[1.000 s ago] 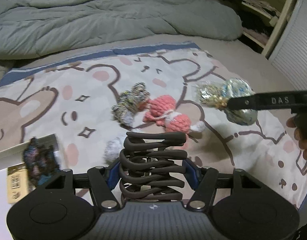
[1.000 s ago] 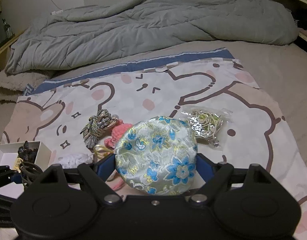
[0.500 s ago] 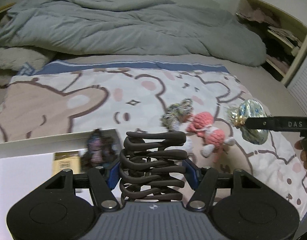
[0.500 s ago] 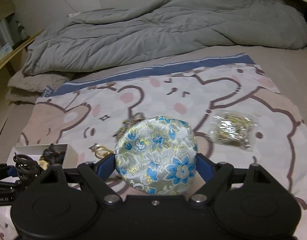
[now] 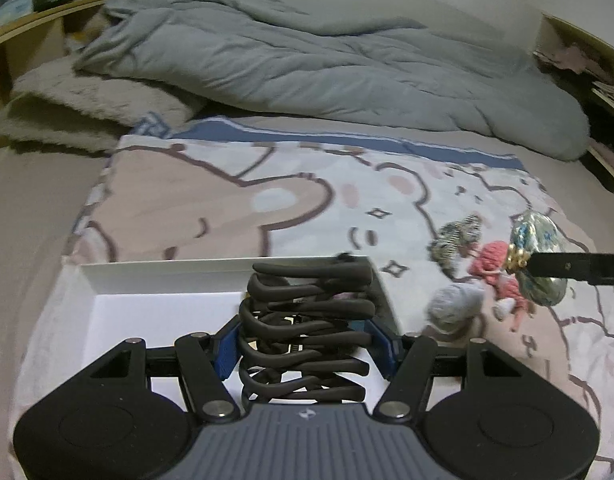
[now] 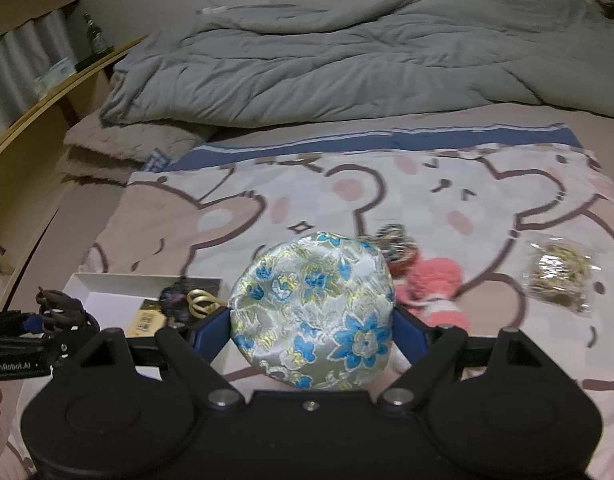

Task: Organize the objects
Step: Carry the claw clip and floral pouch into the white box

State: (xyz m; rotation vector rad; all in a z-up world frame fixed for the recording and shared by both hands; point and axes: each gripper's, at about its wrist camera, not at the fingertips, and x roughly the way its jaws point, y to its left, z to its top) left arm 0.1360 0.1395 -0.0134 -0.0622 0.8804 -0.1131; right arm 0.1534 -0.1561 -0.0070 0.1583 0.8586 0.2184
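Observation:
My left gripper (image 5: 305, 344) is shut on a dark brown claw hair clip (image 5: 307, 328) and holds it over the white box (image 5: 163, 270) at the near left of the bed. My right gripper (image 6: 313, 326) is shut on a round floral brocade pouch (image 6: 313, 312); the pouch also shows in the left wrist view (image 5: 537, 260) at the far right. On the bear-print blanket lie a pink crochet doll (image 6: 437, 288), a braided cord bundle (image 5: 455, 236), a grey fluffy item (image 5: 453, 308) and a clear bag of gold bits (image 6: 559, 274).
The white box (image 6: 107, 294) holds a dark ornament (image 6: 175, 300), a gold ring piece (image 6: 201, 302) and a tan card (image 6: 145, 322). A grey duvet (image 5: 327, 68) is heaped at the back. Wooden shelves (image 6: 35, 92) stand on the left.
My left gripper has swung left with the hair clip, so that the white box now lies under it. My right gripper has moved left with the pouch, towards the box.

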